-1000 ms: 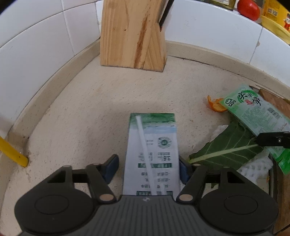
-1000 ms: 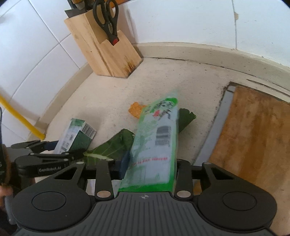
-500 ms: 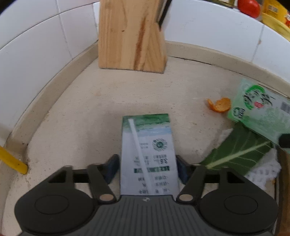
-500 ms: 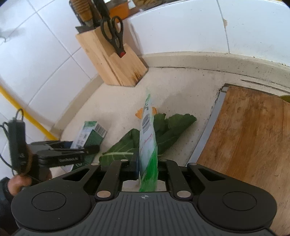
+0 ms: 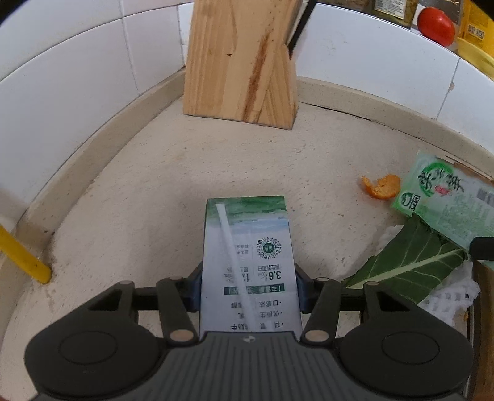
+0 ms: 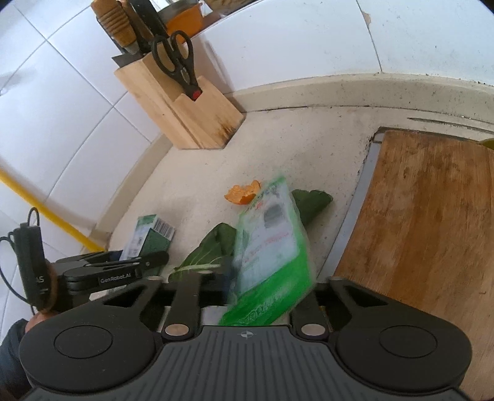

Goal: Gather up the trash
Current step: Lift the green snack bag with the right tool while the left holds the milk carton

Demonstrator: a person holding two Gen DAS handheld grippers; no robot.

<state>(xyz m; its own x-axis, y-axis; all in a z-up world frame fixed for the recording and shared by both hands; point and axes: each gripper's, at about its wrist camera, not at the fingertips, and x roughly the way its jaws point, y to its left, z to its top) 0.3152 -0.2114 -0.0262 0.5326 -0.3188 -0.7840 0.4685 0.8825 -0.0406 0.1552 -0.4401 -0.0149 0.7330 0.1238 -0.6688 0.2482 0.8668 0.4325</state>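
My left gripper (image 5: 248, 288) is shut on a green-and-white milk carton (image 5: 248, 262) with a straw taped to it, held just above the beige counter (image 5: 173, 197). The carton (image 6: 151, 239) and left gripper (image 6: 136, 262) also show in the right wrist view. My right gripper (image 6: 268, 290) is shut on a green plastic wrapper (image 6: 271, 250), lifted and blurred; the wrapper also shows at the right edge of the left wrist view (image 5: 444, 200). An orange peel (image 5: 381, 186) and a green leaf (image 5: 407, 266) lie on the counter.
A wooden knife block (image 5: 244, 61) with scissors (image 6: 177, 60) stands at the back wall. A wooden cutting board (image 6: 432, 216) lies at the right. White foam netting (image 5: 447, 296) lies by the leaf. A yellow pipe (image 5: 21, 256) runs at the left. A tomato (image 5: 436, 21) sits on a shelf.
The right gripper has lifted the wrapper off the leaf and turned it from edge-on to flat. The left gripper's fingers have closed in on the carton and raised it slightly.
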